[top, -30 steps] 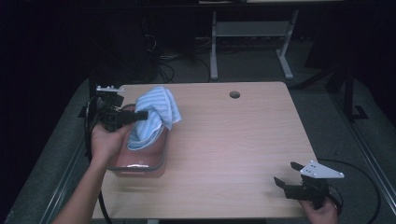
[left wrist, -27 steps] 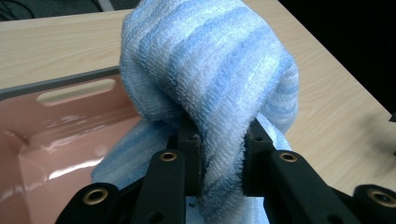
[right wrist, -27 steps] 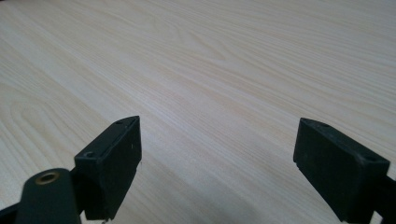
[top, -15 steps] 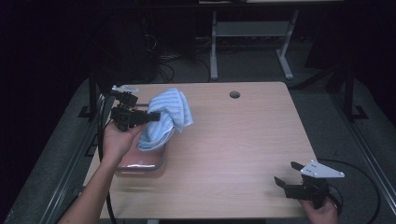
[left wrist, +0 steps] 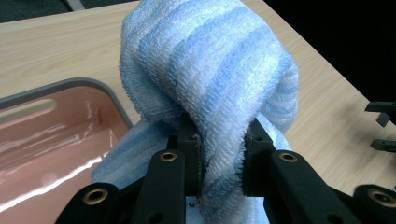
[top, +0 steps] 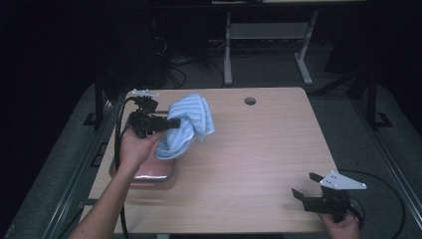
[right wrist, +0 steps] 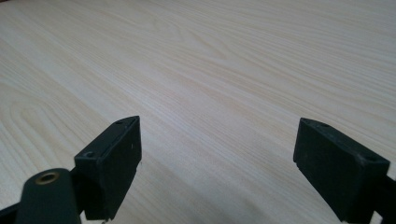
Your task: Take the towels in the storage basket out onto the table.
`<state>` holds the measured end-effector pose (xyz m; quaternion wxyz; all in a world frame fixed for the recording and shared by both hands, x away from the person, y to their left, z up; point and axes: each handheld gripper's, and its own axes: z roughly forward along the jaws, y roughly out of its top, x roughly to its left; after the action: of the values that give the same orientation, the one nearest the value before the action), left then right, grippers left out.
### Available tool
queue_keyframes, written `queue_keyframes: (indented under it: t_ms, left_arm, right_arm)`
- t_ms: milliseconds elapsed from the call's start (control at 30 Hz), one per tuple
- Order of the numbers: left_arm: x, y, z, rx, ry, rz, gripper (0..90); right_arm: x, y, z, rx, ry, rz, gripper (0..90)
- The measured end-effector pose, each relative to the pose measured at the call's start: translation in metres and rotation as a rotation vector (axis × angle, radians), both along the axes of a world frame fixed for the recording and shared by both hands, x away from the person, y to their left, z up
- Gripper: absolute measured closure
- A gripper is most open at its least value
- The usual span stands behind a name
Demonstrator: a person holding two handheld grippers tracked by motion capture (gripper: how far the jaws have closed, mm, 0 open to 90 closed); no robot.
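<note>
A blue-and-white striped towel hangs bunched in the air over the left part of the table, its lower end trailing toward a pink tray. My left gripper is shut on the towel, with folds of cloth pinched between the two black jaws. The pink tray lies below and to the left of the towel in the left gripper view. My right gripper rests near the table's front right corner, open, with nothing but bare wood between its fingers.
The wooden table has a round cable hole near its far edge. A metal stand and cables sit on the dark floor behind the table. The right gripper shows at the far right of the left gripper view.
My left gripper has lifted the towel up and to the right, out of the pink tray, which now lies uncovered. The right gripper has stayed in place.
</note>
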<state>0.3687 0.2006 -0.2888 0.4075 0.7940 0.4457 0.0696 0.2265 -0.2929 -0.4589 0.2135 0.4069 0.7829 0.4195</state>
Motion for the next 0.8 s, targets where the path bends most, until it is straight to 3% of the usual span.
queue_keyframes:
  t_ms: [800]
  left_arm:
    - [0.012,-0.048,-0.01,-0.005,0.014,-0.08,74.2]
  right_arm:
    - [0.0,0.0,0.002,0.003,-0.01,0.005,14.8]
